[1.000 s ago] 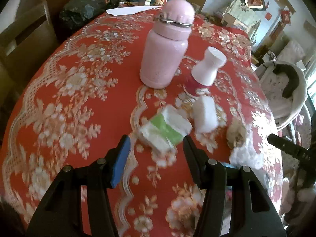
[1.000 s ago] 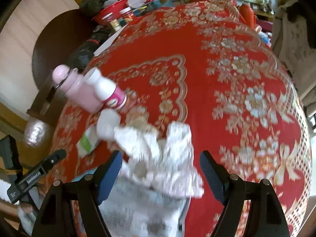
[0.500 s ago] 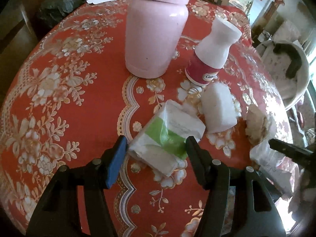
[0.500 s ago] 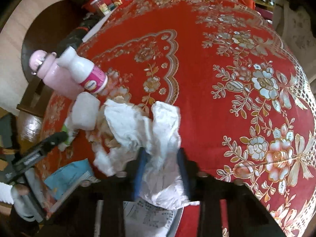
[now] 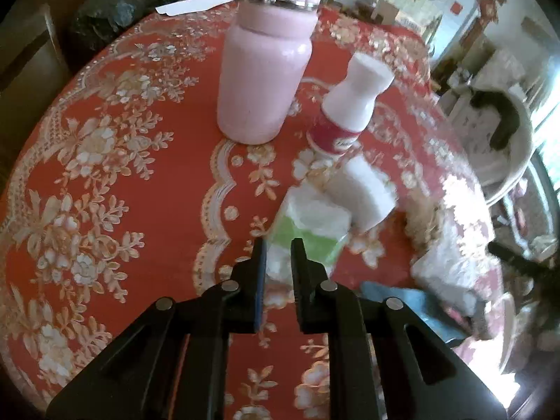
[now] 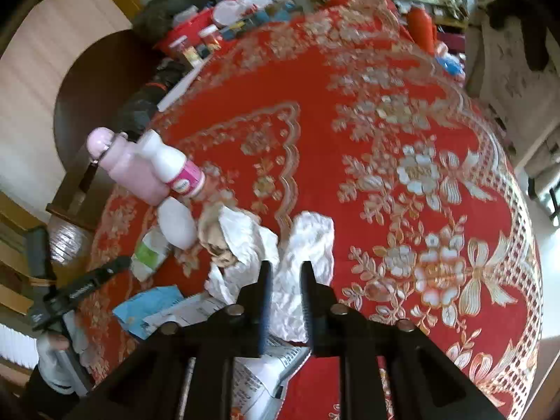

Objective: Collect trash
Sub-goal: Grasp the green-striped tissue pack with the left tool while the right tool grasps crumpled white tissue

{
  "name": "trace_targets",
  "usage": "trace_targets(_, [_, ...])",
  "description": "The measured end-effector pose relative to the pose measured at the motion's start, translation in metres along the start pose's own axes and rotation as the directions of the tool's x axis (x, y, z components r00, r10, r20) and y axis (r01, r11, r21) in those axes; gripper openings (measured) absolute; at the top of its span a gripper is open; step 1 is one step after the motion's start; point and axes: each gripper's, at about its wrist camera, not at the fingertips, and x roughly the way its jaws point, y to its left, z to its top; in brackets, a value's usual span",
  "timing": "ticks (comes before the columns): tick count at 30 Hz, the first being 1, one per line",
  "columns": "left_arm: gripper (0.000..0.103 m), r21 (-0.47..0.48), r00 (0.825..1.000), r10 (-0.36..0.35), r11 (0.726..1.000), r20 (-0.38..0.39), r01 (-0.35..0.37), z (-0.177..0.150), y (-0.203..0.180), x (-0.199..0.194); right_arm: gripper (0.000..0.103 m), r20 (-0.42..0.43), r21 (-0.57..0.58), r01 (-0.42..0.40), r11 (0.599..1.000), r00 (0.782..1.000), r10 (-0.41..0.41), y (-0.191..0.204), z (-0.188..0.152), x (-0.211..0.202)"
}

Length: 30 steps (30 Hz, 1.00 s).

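Tablecloth (image 5: 115, 182), red with a gold floral pattern, is seen covering the round table in both views. In the left wrist view, a pink flask (image 5: 262, 73) is placed upright at the rear, with a white bottle (image 5: 350, 112) bearing a red label just to its right. In front of these, a green-and-white tissue pack (image 5: 311, 224) is positioned between the fingers of the left gripper (image 5: 279, 248); its near end is pinched by the pads as the jaws are closing. A white foam block (image 5: 367, 192) is located beside the pack, touching it. In the right wrist view, crumpled white paper (image 6: 308, 245) is laid on the cloth and is gripped by the right gripper (image 6: 285, 269), whose jaws are opening slightly. A brownish wad (image 6: 213, 231) is found to the left of the paper, against it.
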Motion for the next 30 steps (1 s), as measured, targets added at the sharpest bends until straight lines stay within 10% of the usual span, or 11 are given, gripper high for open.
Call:
trace_targets(1, [0.040,-0.011,1.000,-0.026,1.000,-0.004,0.026,0.001,0.000,0.000,0.065,0.005,0.006,-0.013,1.000,1.000,0.013,0.001,-0.002,0.003])
trace_targets(3, [0.060,-0.021,0.999,-0.035,0.999,0.007,0.035,0.004,0.000,0.001,0.067,0.002,-0.009,0.005,1.000,1.000,-0.005,0.004,-0.004,0.007])
trace_targets(9, [0.059,-0.014,0.999,-0.001,1.000,-0.042,0.001,0.012,-0.006,0.029,0.063,-0.092,-0.061,0.053,0.997,0.994,-0.059,0.015,-0.007,0.046])
trace_targets(11, [0.059,0.017,0.997,0.022,1.000,-0.080,-0.021,0.010,-0.012,0.041,0.037,-0.084,-0.077,0.086,0.993,0.992,-0.093,0.015,-0.010,0.049])
trace_targets(14, [0.026,0.087,0.997,0.046,0.995,-0.059,-0.041,0.006,-0.021,0.040,0.013,-0.074,-0.046,0.051,0.998,0.996,-0.054,0.008,-0.008,0.042])
trace_targets(16, [0.010,0.086,0.998,0.037,0.996,-0.051,-0.032,0.008,-0.020,0.034,0.011,-0.029,-0.022,0.034,0.999,0.999,-0.035,0.003,-0.006,0.026])
trace_targets(30, [0.007,0.090,0.996,-0.044,0.995,0.073,0.037,-0.008,-0.060,-0.061,0.011,0.119,0.052,-0.076,0.996,0.990,0.069,-0.029,-0.031,-0.073])
